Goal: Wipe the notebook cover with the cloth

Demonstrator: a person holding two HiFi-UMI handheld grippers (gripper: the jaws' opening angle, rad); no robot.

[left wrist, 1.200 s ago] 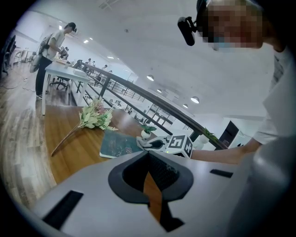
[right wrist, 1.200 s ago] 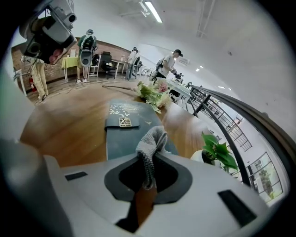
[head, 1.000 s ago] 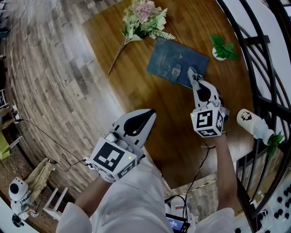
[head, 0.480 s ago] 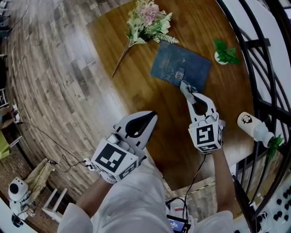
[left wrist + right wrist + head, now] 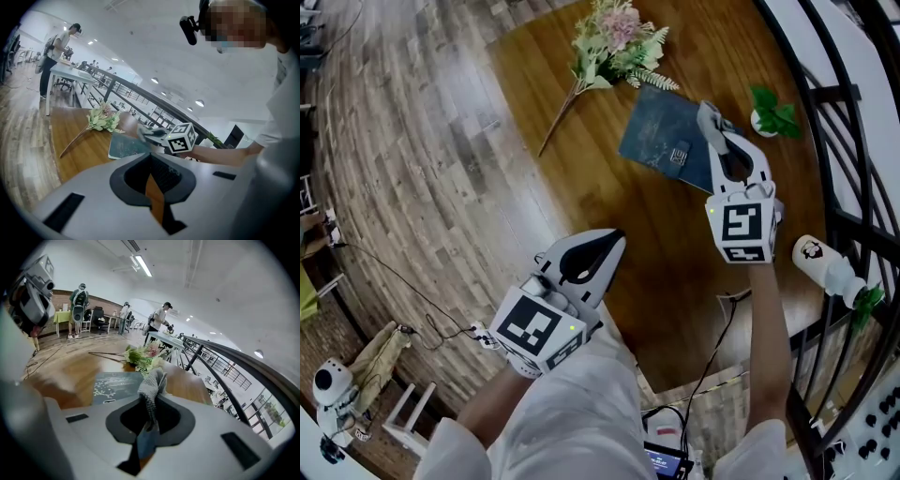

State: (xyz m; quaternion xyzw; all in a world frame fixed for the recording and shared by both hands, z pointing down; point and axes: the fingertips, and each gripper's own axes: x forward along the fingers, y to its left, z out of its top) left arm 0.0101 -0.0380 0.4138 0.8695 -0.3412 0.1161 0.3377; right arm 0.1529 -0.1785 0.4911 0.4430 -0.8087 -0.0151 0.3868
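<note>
Wooden table (image 5: 609,202) fills the middle. The left gripper (image 5: 605,244) hangs by its near edge, jaws pressed together on nothing. Farther back lies the blue notebook (image 5: 661,131), and the right gripper (image 5: 715,136) pinches the grey cloth (image 5: 151,385) over its right part.

The brown wooden table (image 5: 609,202) carries 3 things. A bouquet (image 5: 614,42) of pale flowers lies near its far edge. The dark blue notebook (image 5: 661,131) lies flat just beside the bouquet. A small green plant (image 5: 773,114) stands near the notebook's right side.
</note>
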